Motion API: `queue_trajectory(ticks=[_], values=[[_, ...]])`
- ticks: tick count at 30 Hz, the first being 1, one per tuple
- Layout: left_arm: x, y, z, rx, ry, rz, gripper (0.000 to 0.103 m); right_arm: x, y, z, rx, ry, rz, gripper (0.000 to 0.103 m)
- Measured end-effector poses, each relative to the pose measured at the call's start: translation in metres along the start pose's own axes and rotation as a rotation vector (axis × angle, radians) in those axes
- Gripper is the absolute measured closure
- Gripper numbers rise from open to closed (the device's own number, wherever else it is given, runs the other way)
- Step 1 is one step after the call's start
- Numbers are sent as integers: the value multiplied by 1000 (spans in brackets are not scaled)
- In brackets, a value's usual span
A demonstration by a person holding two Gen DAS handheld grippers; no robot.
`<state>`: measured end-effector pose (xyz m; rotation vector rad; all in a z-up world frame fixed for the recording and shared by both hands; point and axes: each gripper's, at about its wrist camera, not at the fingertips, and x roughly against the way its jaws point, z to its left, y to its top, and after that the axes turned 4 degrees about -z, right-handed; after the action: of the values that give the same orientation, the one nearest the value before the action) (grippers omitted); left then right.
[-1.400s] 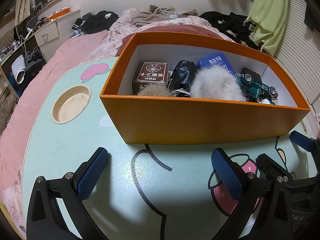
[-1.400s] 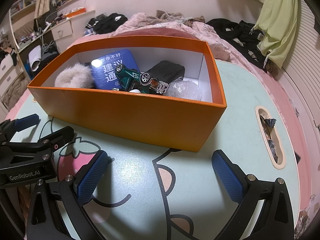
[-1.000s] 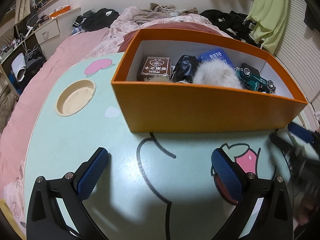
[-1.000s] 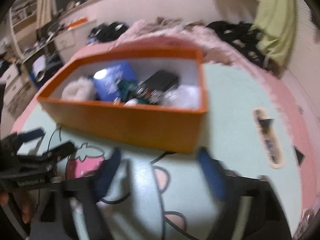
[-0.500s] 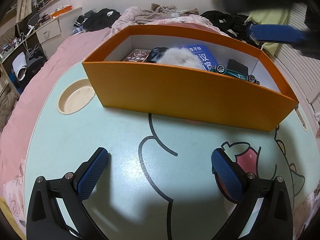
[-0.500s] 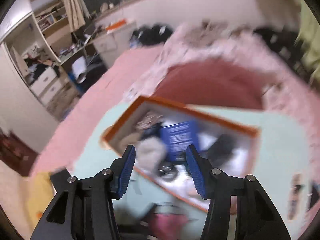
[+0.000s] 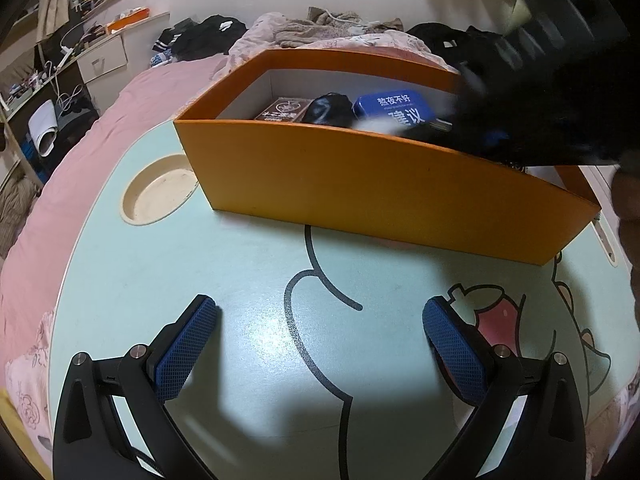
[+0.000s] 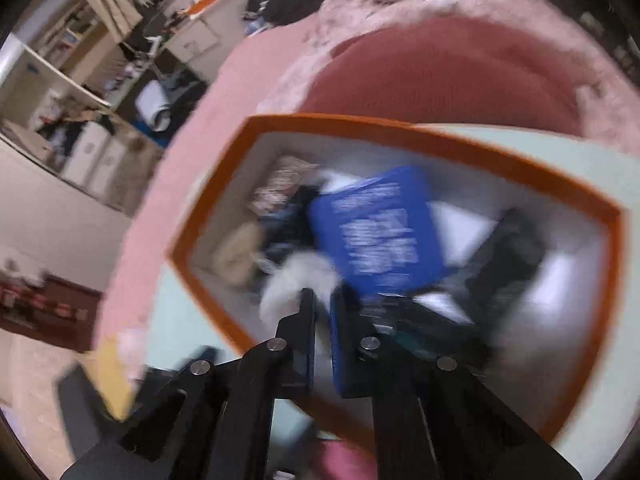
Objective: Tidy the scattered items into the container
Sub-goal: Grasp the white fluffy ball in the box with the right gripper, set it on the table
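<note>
An orange box (image 7: 360,172) stands on the mint table (image 7: 200,264). It holds a brown card box (image 7: 285,109), a black pouch (image 7: 329,109), a blue tin (image 7: 394,108) and a white fluffy ball (image 7: 378,125). My left gripper (image 7: 320,336) is open and empty above the table, in front of the box. My right gripper (image 8: 322,300) is over the box (image 8: 400,128), blurred, with its jaws almost closed at the white fluffy ball (image 8: 296,284). It shows as a dark blur (image 7: 560,92) over the right end of the box in the left wrist view.
A round cup recess (image 7: 160,194) sits in the table left of the box. The table rests on a pink bed (image 7: 100,120) with clothes piled behind. A desk and shelves (image 7: 80,48) stand at the far left.
My right gripper rose from the table, swung over the box and closed from wide open to nearly shut. My left gripper drew back a little and stayed open.
</note>
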<state>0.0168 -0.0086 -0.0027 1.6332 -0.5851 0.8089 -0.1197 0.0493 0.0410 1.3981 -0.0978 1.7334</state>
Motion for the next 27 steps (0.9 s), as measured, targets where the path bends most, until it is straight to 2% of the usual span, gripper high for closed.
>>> queue_trajectory(ticks=[2,4,6,8,10,13,15,18,20,22,26,27], values=[[0,0,0,3,3,-1,0,8,-8,-15,-10,11,0,102],[0,0,0,6,6,-2,0,18,-10,-20,0,8,-39,102],[0,0,1,10,6,-2,0,28,-6,-22,4,49,-97,102],[1,-1,0,10,9,-3,0,55,-9,-23,8,102,-197,102],[1,-1,-1,13,10,-3,0,81,-12,-20,29,116,-268,102],[1,-1,0,20,8,-5,0,101,-14,-6,57,129,-310,102],[3,-2,3,58,3,-16,0,100,-10,3,58,102,-304,97],[12,-5,15,132,-62,-39,0,87,-9,8,66,63,-256,61],[18,-8,22,161,-103,-54,0,72,-3,14,72,-7,-241,60],[27,-14,28,175,-110,-76,0,57,6,8,67,-72,-221,46],[39,-17,36,186,-97,-122,0,14,16,1,39,-167,-151,44],[44,-18,37,189,-93,-145,0,1,17,1,53,-193,-116,49]])
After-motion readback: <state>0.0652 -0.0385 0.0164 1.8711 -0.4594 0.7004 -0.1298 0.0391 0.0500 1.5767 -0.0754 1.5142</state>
